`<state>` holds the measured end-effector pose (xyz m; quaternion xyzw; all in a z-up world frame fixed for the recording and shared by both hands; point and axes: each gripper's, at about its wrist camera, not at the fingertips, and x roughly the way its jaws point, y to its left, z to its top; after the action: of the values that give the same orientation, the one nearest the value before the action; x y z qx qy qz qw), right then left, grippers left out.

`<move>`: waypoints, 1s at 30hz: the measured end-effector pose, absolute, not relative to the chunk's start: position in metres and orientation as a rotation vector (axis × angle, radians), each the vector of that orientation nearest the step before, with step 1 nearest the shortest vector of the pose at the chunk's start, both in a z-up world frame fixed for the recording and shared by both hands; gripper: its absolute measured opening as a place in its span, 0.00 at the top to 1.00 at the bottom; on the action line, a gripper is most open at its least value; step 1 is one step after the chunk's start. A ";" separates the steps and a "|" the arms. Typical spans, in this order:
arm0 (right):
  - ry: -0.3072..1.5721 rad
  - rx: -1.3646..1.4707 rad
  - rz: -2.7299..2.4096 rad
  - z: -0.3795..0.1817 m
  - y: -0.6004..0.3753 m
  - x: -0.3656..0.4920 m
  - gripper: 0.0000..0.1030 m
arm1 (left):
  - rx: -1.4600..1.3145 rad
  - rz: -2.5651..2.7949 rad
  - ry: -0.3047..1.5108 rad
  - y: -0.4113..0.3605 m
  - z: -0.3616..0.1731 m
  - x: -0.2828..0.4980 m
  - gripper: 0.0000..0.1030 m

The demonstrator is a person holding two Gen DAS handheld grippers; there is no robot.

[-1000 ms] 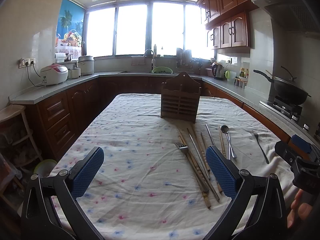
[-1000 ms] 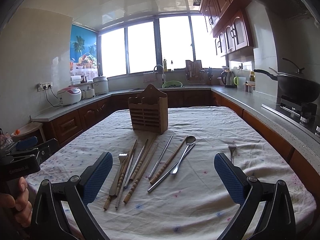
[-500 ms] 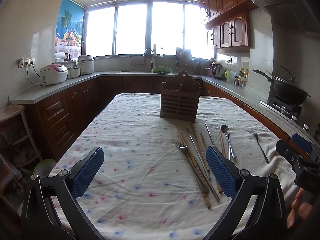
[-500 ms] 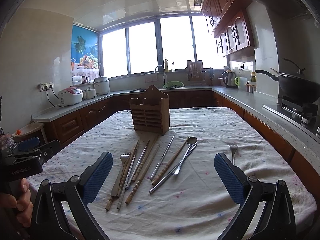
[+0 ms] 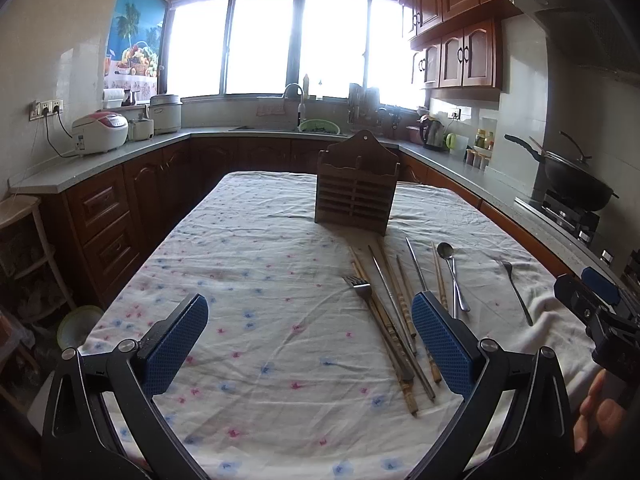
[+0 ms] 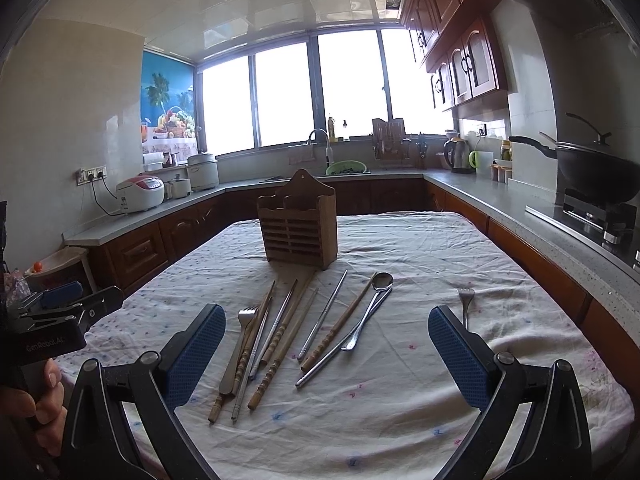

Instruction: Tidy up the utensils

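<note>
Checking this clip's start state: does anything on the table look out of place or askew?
Only what the task implies: chopsticks, a fork and a spoon lie loose and crisscrossed in front of the wooden holder, and one fork lies apart to the right. Nothing looks spilled or damaged.

The tabletop (image 6: pixel 420 240) is covered by a rumpled white cloth (image 6: pixel 400 400) with small pink and blue flowers. A slatted wooden utensil holder (image 6: pixel 298 230) stands upright on the far middle of it. Nearer lie a loose spread of wooden and metal chopsticks (image 6: pixel 280 332), a fork (image 6: pixel 240 340) at their left, a spoon (image 6: pixel 370 308) to their right, and a second fork (image 6: pixel 465 300) well apart at the right.
</note>
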<state>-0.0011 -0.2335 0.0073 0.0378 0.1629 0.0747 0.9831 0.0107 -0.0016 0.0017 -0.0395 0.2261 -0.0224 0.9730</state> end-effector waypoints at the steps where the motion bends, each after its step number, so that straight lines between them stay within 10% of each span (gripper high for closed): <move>1: 0.331 0.079 0.146 0.008 -0.235 0.000 0.01 | -0.087 -0.047 0.468 0.000 0.001 0.014 0.00; 15: 0.411 0.090 0.151 0.015 -0.247 0.041 0.02 | -0.142 -0.136 0.693 -0.008 -0.007 0.089 0.03; 30: 0.650 0.198 0.165 -0.004 -0.267 0.146 0.40 | -0.159 -0.212 0.911 -0.029 -0.039 0.175 0.11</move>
<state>0.1459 -0.2672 -0.0036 0.0972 0.3186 0.0809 0.9394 0.1755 -0.0294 -0.0387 -0.0766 0.4385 -0.1019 0.8896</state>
